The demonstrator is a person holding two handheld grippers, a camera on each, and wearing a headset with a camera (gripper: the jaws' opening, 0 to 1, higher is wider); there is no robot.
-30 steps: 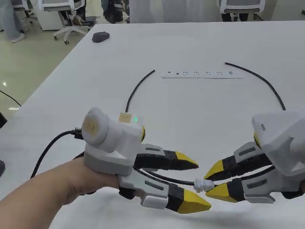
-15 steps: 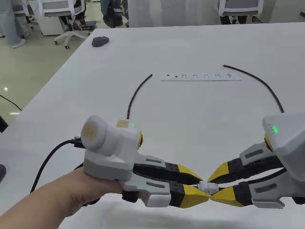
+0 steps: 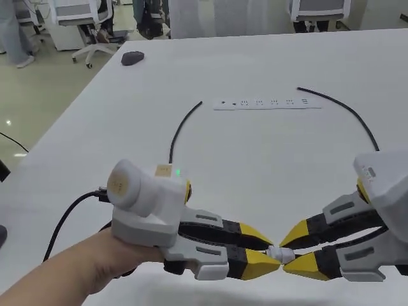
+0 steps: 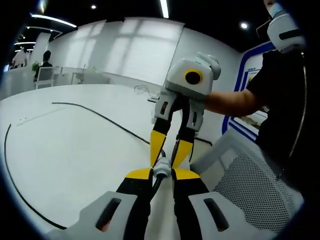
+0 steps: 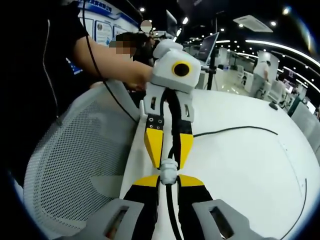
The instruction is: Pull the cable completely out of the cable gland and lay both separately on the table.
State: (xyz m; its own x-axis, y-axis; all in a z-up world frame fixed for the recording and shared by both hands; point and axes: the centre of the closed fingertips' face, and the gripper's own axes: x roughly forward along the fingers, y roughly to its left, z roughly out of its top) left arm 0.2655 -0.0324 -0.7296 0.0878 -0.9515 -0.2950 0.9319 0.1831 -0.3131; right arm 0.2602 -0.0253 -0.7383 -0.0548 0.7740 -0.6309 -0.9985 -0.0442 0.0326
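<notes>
Gripped at 6 o'clock.
Pinched hard, slippery-looking cable gland (image 3: 280,255) in right gripper (image 3: 285,255); clamped limp cable (image 3: 180,129) beside it in left gripper (image 3: 273,253).

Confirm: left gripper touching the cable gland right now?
Touching. The left gripper view shows the left gripper closed on the white cable gland, its yellow tips against both sides, with no gap.

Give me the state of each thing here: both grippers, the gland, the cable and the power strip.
Left gripper: jaws shut on the cable gland.
Right gripper: jaws shut on the cable gland's other end.
Cable gland: pinched between both grippers, cable through it.
Cable: threaded through the gland, both ends lying on the table.
Power strip: lying flat on the table.
</notes>
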